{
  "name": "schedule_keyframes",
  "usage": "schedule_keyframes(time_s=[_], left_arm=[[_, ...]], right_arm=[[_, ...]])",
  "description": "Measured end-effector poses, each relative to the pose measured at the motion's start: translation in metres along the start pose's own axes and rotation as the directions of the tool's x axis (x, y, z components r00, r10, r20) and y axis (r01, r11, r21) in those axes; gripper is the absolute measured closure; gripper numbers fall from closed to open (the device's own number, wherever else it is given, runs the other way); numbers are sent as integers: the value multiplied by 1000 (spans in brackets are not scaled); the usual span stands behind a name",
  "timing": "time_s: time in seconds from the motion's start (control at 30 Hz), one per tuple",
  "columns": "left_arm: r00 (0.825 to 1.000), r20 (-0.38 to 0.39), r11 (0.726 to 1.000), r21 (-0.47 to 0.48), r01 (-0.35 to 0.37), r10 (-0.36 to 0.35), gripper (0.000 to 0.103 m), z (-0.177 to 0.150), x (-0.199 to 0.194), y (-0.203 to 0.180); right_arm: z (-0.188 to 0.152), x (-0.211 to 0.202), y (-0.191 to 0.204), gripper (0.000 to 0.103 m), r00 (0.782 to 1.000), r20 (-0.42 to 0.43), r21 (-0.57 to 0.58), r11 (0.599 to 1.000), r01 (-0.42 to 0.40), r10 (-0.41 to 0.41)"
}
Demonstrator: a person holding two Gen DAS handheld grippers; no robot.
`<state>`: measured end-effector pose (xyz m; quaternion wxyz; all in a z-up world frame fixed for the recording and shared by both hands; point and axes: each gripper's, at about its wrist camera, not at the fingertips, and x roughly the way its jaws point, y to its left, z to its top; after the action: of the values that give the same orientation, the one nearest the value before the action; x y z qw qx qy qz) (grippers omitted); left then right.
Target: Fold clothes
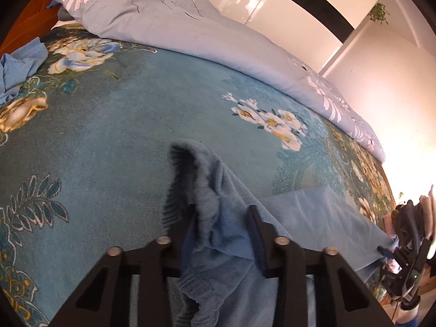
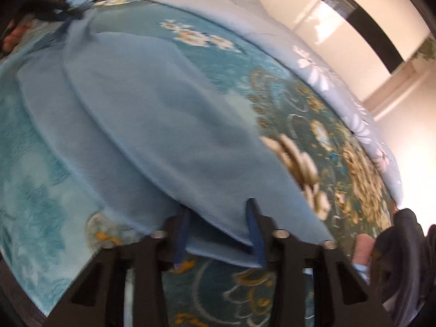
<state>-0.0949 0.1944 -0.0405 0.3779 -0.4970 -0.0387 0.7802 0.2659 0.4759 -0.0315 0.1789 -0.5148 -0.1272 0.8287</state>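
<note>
A light blue fleece garment lies spread across the teal floral bedspread. My left gripper is shut on the garment's ribbed waistband end, which bunches up between the fingers. My right gripper is shut on the garment's other end, a folded hem between its blue pads. The right gripper also shows at the right edge of the left wrist view. The left gripper appears dark and blurred at the top left of the right wrist view.
A pale blue duvet with white daisies is heaped along the far side of the bed. Another crumpled blue garment lies at the far left. An orange wooden headboard stands behind it. White walls rise beyond the bed.
</note>
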Motion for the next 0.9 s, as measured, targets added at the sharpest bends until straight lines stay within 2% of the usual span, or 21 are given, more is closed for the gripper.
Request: schedule_keyframes(time_s=[0.03,0.13,0.27,0.4,0.57,0.67,0.77,0.87,0.9], left_arm=[[1000,6,1000,-9,12,-12,87,1,0,1],[999,31,999,-23,31,-30,93,8,-2,0],[997,69,999,-27,29,-27,93,26,-1,-7],[996,92,999,-32,24,-21,93,50,4,-10],[994,108,999,-34,-21,25,94,78,13,-6],[995,97,998,-42,-36,40,93,87,22,3],[997,64,997,-67,-33,38,94,85,33,14],[998,29,994,-93,-57,60,92,76,42,29],[999,14,992,-115,-47,49,90,72,43,35]], right_arm=[[4,-1,-7,98,1000,4,30,1000,-6,5],[26,-5,-28,98,999,35,73,997,8,-11],[72,-14,-68,99,989,104,150,985,88,-104],[132,0,-112,99,977,124,217,965,145,-175],[204,55,-138,99,983,45,266,951,158,-176],[228,98,-149,99,987,-23,317,935,157,-158],[238,132,-161,99,986,-65,399,902,167,-154],[240,165,-166,99,973,-131,442,867,230,-191],[238,173,-168,98,975,-139,469,856,217,-170]])
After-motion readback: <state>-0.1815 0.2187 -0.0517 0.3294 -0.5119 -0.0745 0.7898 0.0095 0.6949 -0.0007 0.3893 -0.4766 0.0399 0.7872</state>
